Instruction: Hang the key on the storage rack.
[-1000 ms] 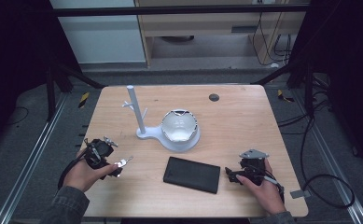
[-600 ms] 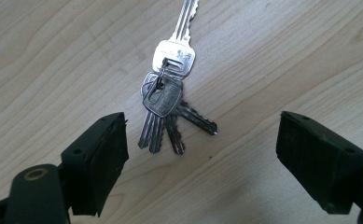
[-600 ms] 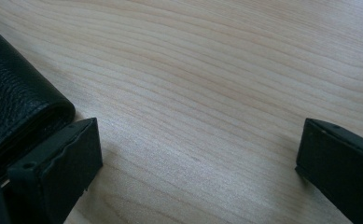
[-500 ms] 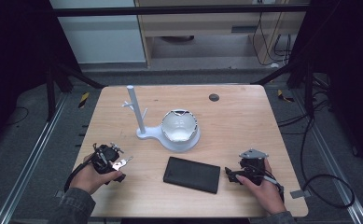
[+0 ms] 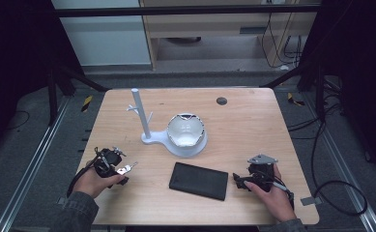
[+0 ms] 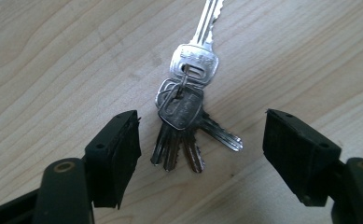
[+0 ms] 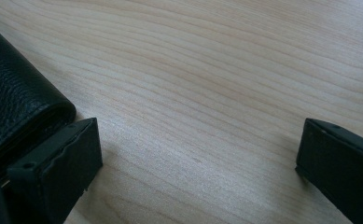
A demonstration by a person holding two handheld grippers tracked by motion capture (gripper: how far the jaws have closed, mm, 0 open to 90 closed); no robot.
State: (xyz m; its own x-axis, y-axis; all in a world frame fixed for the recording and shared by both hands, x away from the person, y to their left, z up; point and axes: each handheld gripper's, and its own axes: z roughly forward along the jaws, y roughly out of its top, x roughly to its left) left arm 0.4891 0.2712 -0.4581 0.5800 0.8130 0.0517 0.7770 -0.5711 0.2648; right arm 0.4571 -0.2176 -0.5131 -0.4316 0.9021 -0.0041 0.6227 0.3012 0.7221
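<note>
Left claw (image 6: 200,154) is spread wide, gripping nothing, with the key bunch (image 6: 188,100) flat on the bench between its jaws (light, slippery, jangly metal). I'd pinch the stacked heads. Right claw (image 7: 195,163) gapes empty too.

- We see the wooden table (image 5: 253,125) evenly lit from above, its surroundings falling into darkness.
- We find the high view soft; glare brightens the keys (image 6: 186,100).
</note>
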